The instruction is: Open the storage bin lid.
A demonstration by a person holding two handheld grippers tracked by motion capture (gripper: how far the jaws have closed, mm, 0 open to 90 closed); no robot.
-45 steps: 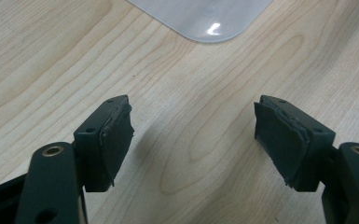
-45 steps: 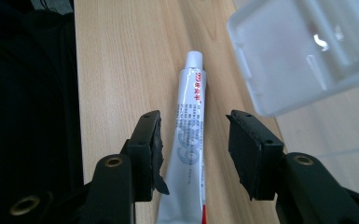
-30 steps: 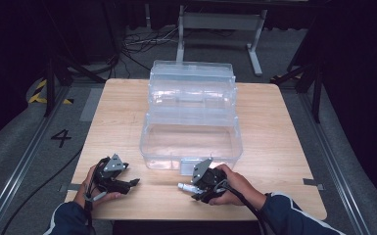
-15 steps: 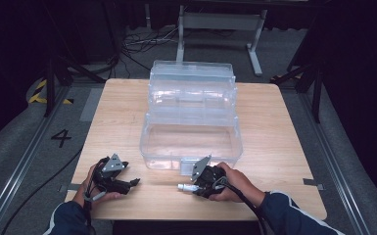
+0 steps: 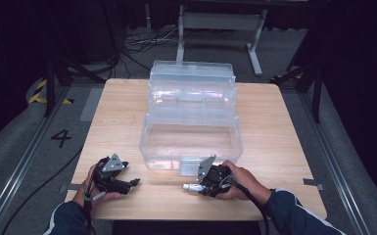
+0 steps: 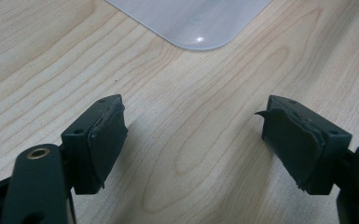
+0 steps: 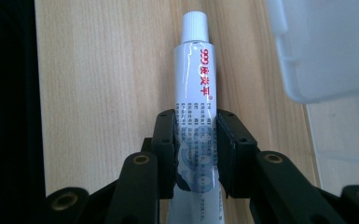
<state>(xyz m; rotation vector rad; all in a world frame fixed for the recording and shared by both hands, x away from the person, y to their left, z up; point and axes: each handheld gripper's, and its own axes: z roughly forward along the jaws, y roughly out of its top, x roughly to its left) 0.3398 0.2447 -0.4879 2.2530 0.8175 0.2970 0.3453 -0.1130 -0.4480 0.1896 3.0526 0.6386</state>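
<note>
Tube (image 7: 195,102) of ointment, near the tabletop's (image 5: 284,147) front edge, clamped mid-body by the just-closing right gripper (image 7: 196,149), cap forward for lifting toward the clear box (image 5: 191,142); left gripper (image 6: 191,140) rests wide open, empty.

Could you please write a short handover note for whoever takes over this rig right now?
Right gripper: its jaws have just been closing and now clamp a white tube, cap pointing away, lying low over the table in front of the box.
Left gripper: open, nothing between the jaws, resting near the table's front left.
Clear plastic box: open at the table's middle, tiers stepped back.
Done: tube gripped.
Left, probably: lift the tube into the box.
</note>
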